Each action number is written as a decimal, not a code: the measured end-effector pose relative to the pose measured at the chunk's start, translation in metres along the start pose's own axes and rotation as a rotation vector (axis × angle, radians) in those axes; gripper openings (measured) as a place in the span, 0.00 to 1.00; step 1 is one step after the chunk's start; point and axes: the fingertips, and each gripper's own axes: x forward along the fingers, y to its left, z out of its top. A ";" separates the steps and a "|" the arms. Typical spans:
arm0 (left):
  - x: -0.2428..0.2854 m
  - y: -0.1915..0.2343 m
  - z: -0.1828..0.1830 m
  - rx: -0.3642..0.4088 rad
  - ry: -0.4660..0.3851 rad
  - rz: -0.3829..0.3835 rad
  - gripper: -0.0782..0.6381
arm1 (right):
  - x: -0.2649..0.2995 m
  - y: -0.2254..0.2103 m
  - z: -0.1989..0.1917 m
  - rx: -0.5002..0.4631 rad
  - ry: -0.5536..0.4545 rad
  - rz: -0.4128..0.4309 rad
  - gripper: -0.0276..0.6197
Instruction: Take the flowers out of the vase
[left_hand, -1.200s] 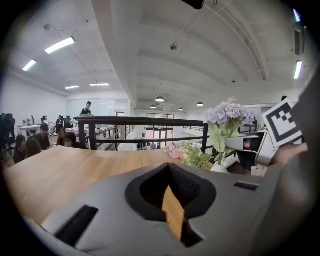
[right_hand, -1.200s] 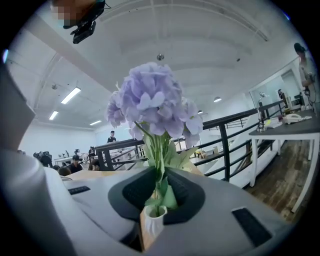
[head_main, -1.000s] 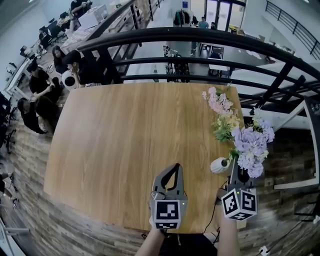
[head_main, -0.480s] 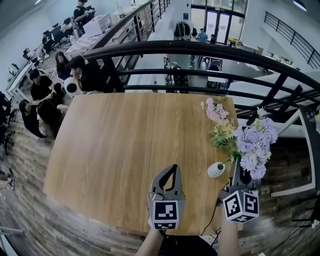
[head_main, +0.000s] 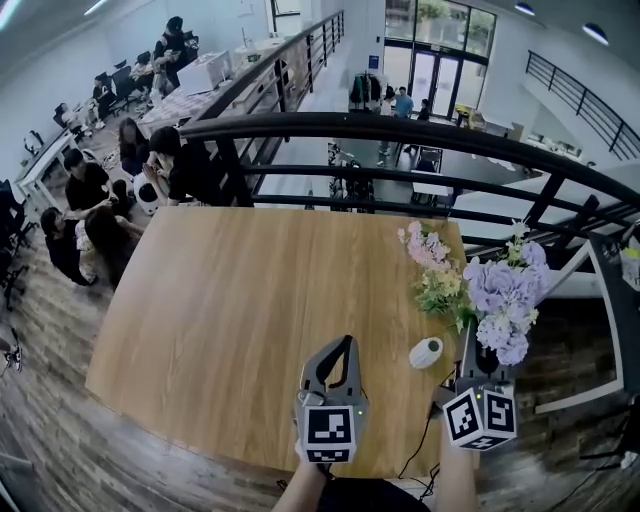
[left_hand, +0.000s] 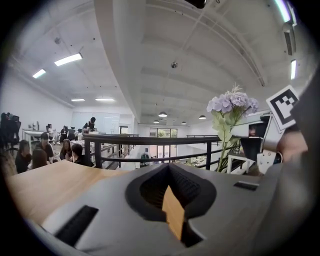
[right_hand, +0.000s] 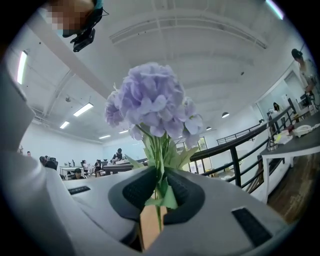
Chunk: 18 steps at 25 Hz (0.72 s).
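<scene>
My right gripper (head_main: 472, 338) (right_hand: 159, 172) is shut on the green stem of a purple hydrangea (head_main: 498, 295) (right_hand: 152, 100) and holds it upright over the table's right edge. The bloom also shows in the left gripper view as the purple hydrangea (left_hand: 231, 104). A small white vase (head_main: 425, 352) sits on the wooden table (head_main: 230, 300) just left of that gripper, with no stem in it. My left gripper (head_main: 347, 346) (left_hand: 169, 167) hovers near the front edge, left of the vase, its jaw tips together and nothing between them.
Pink and yellow flowers (head_main: 430, 262) lie on the table beyond the vase. A black railing (head_main: 400, 130) runs along the far and right sides. A cable (head_main: 418, 440) hangs off the front edge. People sit at desks below on the left.
Both grippers have risen. The purple hydrangea has come up with the right gripper and its stem no longer reaches the vase.
</scene>
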 end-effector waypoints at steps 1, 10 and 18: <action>-0.002 0.001 0.002 0.001 -0.005 0.002 0.15 | 0.000 0.004 0.002 -0.001 -0.003 0.010 0.11; -0.025 0.019 0.013 0.003 -0.032 0.056 0.15 | 0.001 0.053 -0.004 -0.008 0.017 0.124 0.11; -0.052 0.053 0.006 -0.002 -0.014 0.144 0.15 | 0.004 0.105 -0.034 0.015 0.088 0.239 0.11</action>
